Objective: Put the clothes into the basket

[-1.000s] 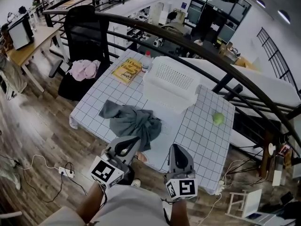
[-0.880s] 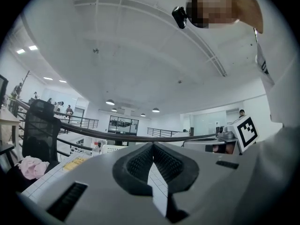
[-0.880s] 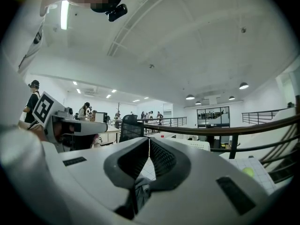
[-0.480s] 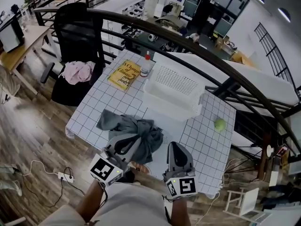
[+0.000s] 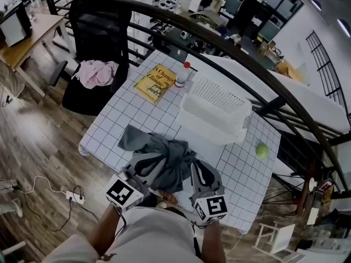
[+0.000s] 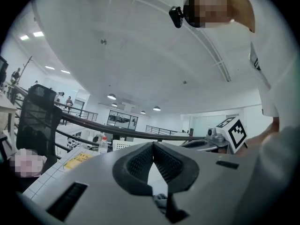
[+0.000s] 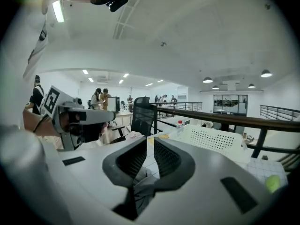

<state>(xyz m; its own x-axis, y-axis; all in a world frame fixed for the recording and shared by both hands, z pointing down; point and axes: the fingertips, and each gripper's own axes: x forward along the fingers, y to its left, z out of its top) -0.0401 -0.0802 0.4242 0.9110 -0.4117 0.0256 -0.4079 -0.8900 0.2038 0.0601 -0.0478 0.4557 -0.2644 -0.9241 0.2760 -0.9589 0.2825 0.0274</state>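
On a railed mezzanine, a table [image 5: 123, 119] under a gridded white cover carried a crumpled grey garment [image 5: 159, 149] at its near edge, with the white perforated basket [image 5: 211, 126] just behind it. Above the garment's near side, the left gripper [image 6: 153, 146] was clenched tip to tip on nothing. The right gripper [image 7: 151, 144] was closed to a bare slit, grasping nothing.
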